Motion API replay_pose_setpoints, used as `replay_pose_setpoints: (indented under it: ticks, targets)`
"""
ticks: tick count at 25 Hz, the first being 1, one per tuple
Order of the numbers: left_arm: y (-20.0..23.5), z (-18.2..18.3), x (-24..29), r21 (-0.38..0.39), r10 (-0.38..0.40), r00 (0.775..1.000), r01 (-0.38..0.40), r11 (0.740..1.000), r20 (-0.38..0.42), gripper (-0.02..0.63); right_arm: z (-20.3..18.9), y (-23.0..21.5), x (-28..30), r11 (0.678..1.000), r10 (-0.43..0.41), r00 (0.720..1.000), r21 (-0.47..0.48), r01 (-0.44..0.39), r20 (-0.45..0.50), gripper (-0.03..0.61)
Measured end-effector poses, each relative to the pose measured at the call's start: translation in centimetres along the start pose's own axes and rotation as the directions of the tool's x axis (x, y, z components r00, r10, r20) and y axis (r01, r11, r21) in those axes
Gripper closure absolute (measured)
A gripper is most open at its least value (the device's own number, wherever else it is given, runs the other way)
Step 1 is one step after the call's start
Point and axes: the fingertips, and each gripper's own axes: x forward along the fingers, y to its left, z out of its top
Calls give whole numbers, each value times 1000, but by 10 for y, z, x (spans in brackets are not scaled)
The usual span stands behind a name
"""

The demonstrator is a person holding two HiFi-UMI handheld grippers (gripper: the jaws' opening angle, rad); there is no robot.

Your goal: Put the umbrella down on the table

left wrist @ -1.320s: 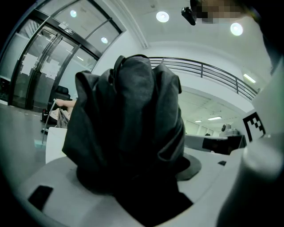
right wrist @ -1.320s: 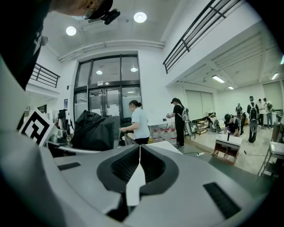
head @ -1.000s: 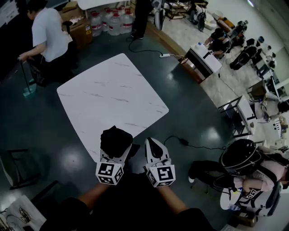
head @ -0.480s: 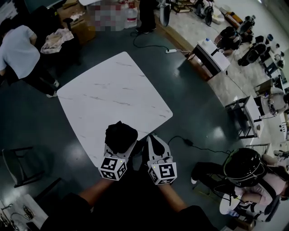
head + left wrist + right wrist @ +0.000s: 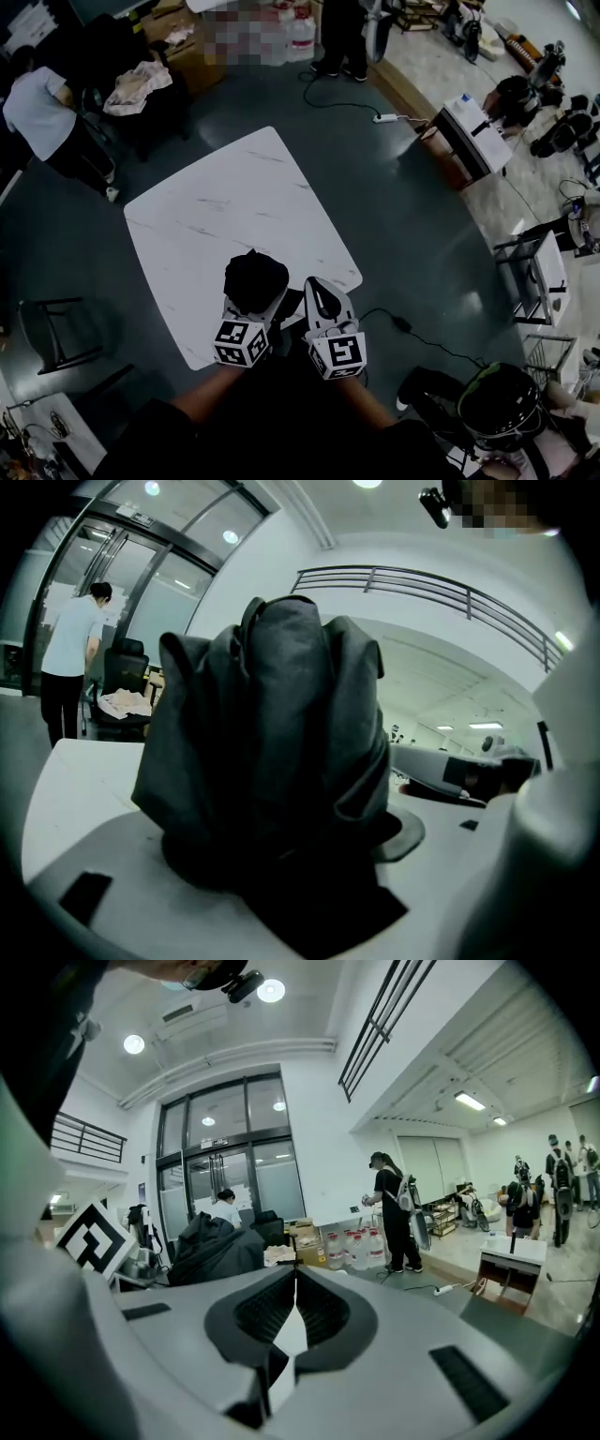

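Umbrella [image 5: 255, 279]: one item, black, folded into a short, bunched bundle of cloth. Location: in my left gripper [image 5: 253, 309], over the near corner of the white marble-pattern table [image 5: 225, 206]. I cannot tell from the head view whether its underside touches the top yet. In the left gripper view it fills the frame, standing up out of the jaws with loose folds hanging to both sides.

Handling, as I judge it: light, soft on the outside, probably with a stiffer core of shaft and ribs within. The cloth looks slack enough to slide or sag under the pads. The best hold is across the thick middle of the bundle, where the folds are backed by something firm, not on a loose flap.

Left tongs: spread wide and clamped around the umbrella's body.

Right gripper [image 5: 319, 298]: just beside the left one, jaws pressed together with nothing between them. Its own view shows the dark pads meeting.

Surroundings: dark floor [image 5: 403, 234] all round the table, a dark chair [image 5: 56, 328] to the left, and a person [image 5: 42, 112] standing well beyond the far corner.
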Motion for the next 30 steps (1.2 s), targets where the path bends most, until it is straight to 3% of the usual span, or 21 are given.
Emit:
replay_pose_setpoints:
  ticks: [9,15,20,26,30]
  targets:
    - [19,-18,100,-55,115,988,-121,991,-107,264,-10,-76,61,994,106,991,49,-102,-79,561]
    - [43,-47,151,-75,173,962,-192,978,-209,264,-29,-106,89,986,141,981,109,-127,-136,561]
    - [64,-73,182,-78,220,934,-251,965,-283,264,-39,-116,109,980,187,967,104,-171,-172,561]
    - [87,-102,213,-102,224,899,-280,955,-376,264,-55,-124,120,975,209,953,127,-184,-221,561]
    - [97,-114,237,-90,202,889,-260,961,-412,264,-69,-127,126,970,222,941,156,-186,-257,561]
